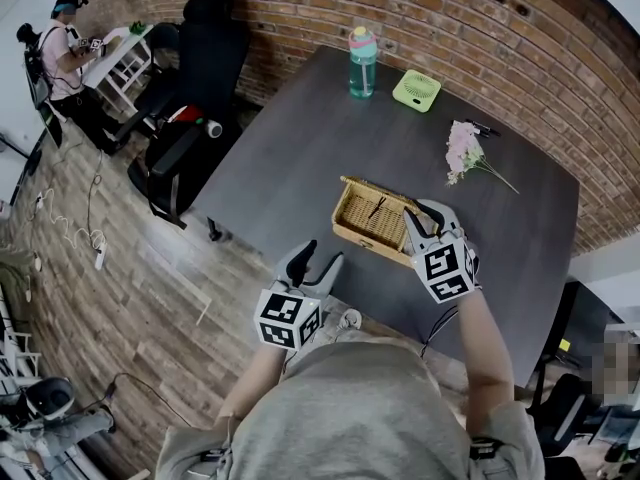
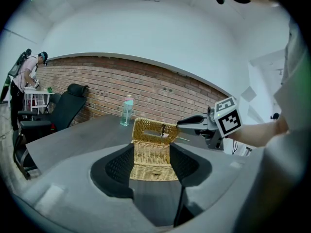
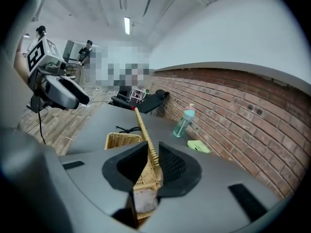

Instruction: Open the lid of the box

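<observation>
In the head view, a small rectangular box (image 1: 370,223) of pale woven wicker sat on the dark, matte table (image 1: 300,148), close to its near edge. Its lid (image 1: 380,190), a flat wicker panel, stood raised along the far side, exposing the basket-weave interior. A thin dark strip showed there, too small to identify. The right claw (image 1: 420,213) met the lid at its right end. The left claw (image 1: 322,253) hung at the table's near edge, apart from the box, with its jaws spread. Farther back stood a translucent teal bottle (image 1: 362,63) with a pink cap. To the right of it were a round green fan (image 1: 416,90) lying flat and a spray of pink flowers (image 1: 462,148).

In the left gripper view, the left claw's two black, ribbed pads stood wide apart with nothing pressed between them. The box (image 2: 150,161) sat beyond them, its woven front facing the camera. The lid (image 2: 153,131) was tilted up behind it and carried a small dark fitting. The right claw (image 2: 187,125) pinched the lid's upper right edge.

In the right gripper view, the right claw's pads were clamped on the lid (image 3: 146,135), whose braided rim ran upward between them. The open box (image 3: 119,140) lay to the left, with a black looped cord (image 3: 127,128) at its rim. The bottle (image 3: 183,122) and fan (image 3: 198,146) sat near the rough brick wall (image 3: 243,101).
</observation>
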### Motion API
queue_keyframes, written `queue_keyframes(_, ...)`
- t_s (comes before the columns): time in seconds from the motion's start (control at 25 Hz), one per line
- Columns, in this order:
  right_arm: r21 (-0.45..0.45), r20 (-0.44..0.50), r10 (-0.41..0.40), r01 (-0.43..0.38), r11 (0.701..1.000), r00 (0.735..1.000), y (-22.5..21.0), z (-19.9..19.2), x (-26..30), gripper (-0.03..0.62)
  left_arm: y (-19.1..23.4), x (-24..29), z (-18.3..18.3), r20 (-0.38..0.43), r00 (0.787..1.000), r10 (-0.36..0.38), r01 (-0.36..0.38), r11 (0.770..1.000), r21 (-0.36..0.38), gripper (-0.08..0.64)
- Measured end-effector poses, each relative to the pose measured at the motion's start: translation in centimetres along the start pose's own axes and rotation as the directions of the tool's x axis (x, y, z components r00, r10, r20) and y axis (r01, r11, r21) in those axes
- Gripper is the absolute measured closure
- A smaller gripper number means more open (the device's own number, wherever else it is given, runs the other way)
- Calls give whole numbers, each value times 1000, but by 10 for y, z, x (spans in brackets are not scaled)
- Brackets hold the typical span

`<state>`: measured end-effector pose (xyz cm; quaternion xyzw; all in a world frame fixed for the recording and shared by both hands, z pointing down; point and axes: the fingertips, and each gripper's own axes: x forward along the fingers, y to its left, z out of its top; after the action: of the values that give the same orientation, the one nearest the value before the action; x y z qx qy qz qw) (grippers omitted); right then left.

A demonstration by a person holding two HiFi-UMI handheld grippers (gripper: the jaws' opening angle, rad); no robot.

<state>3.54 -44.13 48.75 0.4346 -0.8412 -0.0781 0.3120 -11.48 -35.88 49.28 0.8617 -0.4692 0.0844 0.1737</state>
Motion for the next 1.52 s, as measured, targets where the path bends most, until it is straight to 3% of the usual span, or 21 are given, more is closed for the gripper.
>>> queue_keyframes(0.68, 28, -25, 13, -12, 1000, 1000, -50, 5, 26, 526, 8, 14, 1, -13, 1000, 0, 0, 1000, -3, 334)
queue_keyframes(1.52, 170, -59, 73, -62, 983, 996, -94, -12, 65, 520, 8, 35, 1, -40, 999, -20, 20, 1000, -8, 334)
